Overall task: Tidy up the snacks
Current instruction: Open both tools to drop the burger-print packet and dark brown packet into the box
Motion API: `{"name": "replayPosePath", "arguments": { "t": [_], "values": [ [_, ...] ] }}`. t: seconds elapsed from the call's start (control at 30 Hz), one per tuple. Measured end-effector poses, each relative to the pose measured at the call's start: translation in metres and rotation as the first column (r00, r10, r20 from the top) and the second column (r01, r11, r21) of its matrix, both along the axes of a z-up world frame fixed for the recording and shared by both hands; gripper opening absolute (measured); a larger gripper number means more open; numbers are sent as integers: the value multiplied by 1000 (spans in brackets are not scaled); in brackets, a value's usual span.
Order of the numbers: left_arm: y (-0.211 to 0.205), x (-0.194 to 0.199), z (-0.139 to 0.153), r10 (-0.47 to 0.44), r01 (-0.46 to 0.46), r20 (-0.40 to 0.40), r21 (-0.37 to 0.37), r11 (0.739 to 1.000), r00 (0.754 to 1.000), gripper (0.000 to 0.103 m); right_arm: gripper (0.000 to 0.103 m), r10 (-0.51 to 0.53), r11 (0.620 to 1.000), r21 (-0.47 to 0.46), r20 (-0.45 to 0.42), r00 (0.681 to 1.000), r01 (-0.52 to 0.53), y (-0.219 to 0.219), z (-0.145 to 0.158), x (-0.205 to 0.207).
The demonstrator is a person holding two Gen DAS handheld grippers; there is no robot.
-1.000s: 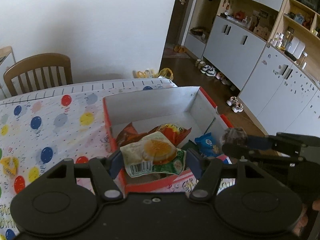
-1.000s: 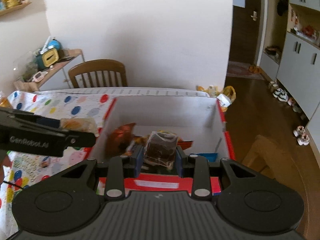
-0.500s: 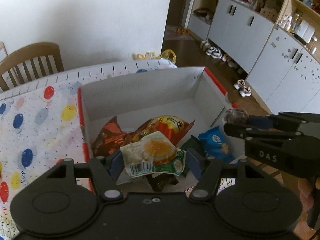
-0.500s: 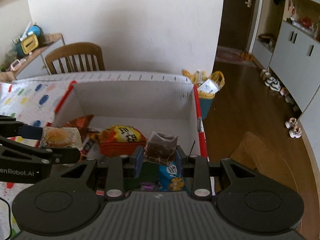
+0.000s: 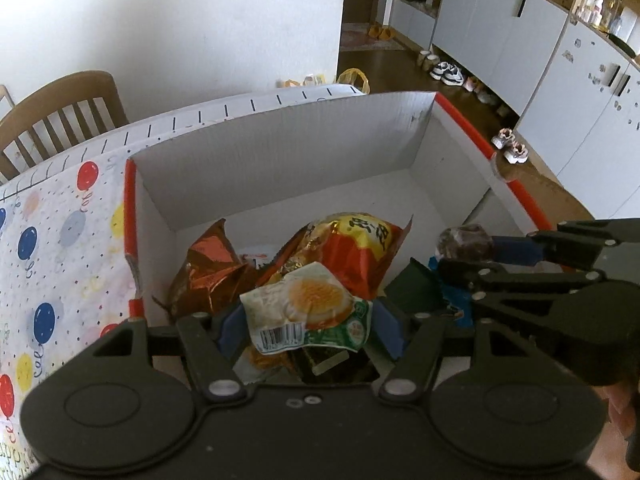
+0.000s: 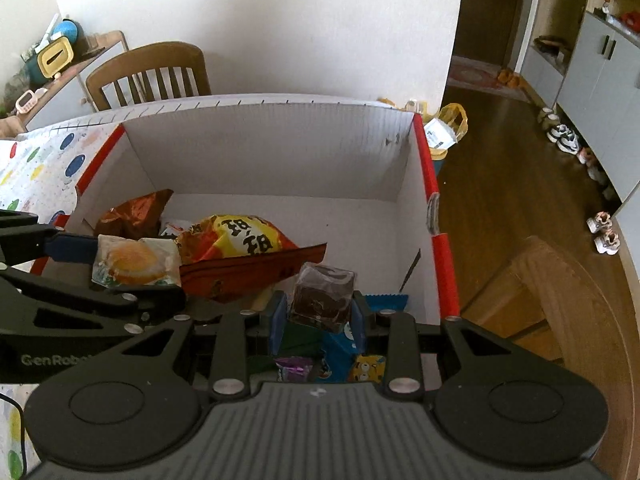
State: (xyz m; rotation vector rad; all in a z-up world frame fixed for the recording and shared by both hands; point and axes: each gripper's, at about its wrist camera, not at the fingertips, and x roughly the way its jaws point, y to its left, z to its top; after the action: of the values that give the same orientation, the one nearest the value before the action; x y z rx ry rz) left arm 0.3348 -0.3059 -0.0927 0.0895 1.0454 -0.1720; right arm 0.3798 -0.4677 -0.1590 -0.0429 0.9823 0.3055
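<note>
A red-edged white cardboard box [image 5: 280,152] [image 6: 256,152] sits on the balloon-print tablecloth [image 5: 52,240]. It holds an orange-red chip bag [image 5: 352,248] [image 6: 240,248], a brown foil bag [image 5: 204,268] [image 6: 132,212] and small blue and green packets [image 6: 340,356]. My left gripper [image 5: 308,328] is shut on a pale cake packet [image 5: 308,304] [image 6: 132,260] over the box's near left side. My right gripper [image 6: 320,316] is shut on a clear-wrapped brown brownie [image 6: 322,296] [image 5: 464,240] over the box's near right side.
A wooden chair [image 6: 152,72] stands behind the table. A low cabinet with toys [image 6: 52,64] is at far left. Wood floor, shoes [image 6: 560,136] and grey cupboards [image 5: 500,32] lie to the right. A yellow bag [image 6: 448,124] hangs past the box's far right corner.
Both grippers have moved forward and down over the box with their snacks still held. The box now fills both views and its contents lie right under the fingers.
</note>
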Motion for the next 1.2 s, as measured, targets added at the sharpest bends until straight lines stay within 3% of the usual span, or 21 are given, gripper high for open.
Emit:
{"name": "replayPosePath", "arguments": {
  "t": [0.63,0.83,0.93,1.2],
  "values": [
    [-1,2,-20,13,-12,-51,25,1000,999,67,33,15,1000,-23,-3,1000,-15,1,-7,-7],
    [1,-2,-19,12,-11,-45,24,1000,999,69,48,16,999,-34,27,1000,-15,-1,-1,-13],
    [3,-4,-15,15,-14,-28,20,1000,1000,79,50,3,1000,-21,33,999,-2,-6,4,-16],
    [10,-13,-3,15,-15,5,1,1000,1000,83,57,1,1000,-1,66,998,-1,-12,22,-28]
  ]
}}
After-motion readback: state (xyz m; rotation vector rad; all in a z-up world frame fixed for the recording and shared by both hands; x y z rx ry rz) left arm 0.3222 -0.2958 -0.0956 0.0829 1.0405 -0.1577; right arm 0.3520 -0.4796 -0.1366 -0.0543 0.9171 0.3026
